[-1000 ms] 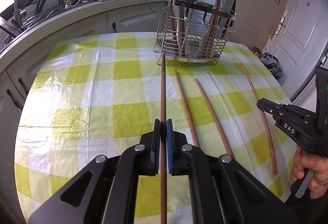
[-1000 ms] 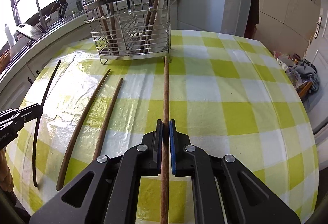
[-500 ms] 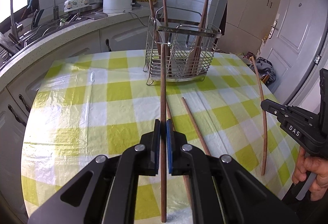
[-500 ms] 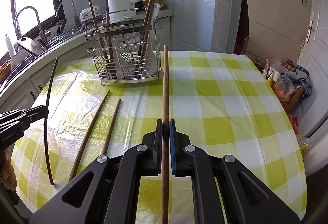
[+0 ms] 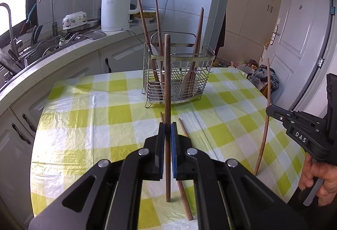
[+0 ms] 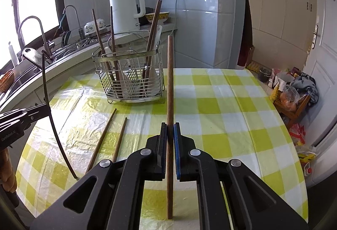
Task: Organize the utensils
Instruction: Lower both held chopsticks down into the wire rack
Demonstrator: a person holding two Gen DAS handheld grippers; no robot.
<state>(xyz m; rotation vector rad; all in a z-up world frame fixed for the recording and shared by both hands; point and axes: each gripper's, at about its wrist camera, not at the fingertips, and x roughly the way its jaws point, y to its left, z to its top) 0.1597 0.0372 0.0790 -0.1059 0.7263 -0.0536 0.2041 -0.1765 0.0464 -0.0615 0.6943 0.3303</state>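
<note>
Two chopsticks up off the cloth — one per claw. Left gripper (image 5: 167, 124) clamped tight on a dark chopstick (image 5: 167, 82), pads pressing both sides about mid-shaft; right gripper (image 6: 170, 125) pinched likewise on a lighter chopstick (image 6: 170, 82).

Key relation: wire utensil rack (image 5: 179, 65) dead ahead at 12 o'clock from the left claw, held stick's long axis running 6-to-12, tip overlapping the rack's near rim in that view. From the right claw, rack (image 6: 130, 76) at about 11 o'clock, stick's tip just to the right of its right wall. Left hand judged the better lined up; which is nearer cannot be told.

Both claws pitched forward and down over the checked tablecloth (image 5: 84, 124), sticks clear of the surface. Right claw visible at 3 o'clock in the left view, a hand (image 5: 320, 179) on its handle.

Two loose chopsticks (image 6: 105, 137) lying on the cloth between the claws, pointing roughly toward the rack. Several sticks already standing in it.

Next move, by judgement: tip each stick upright and drop it through the rack's open top.
</note>
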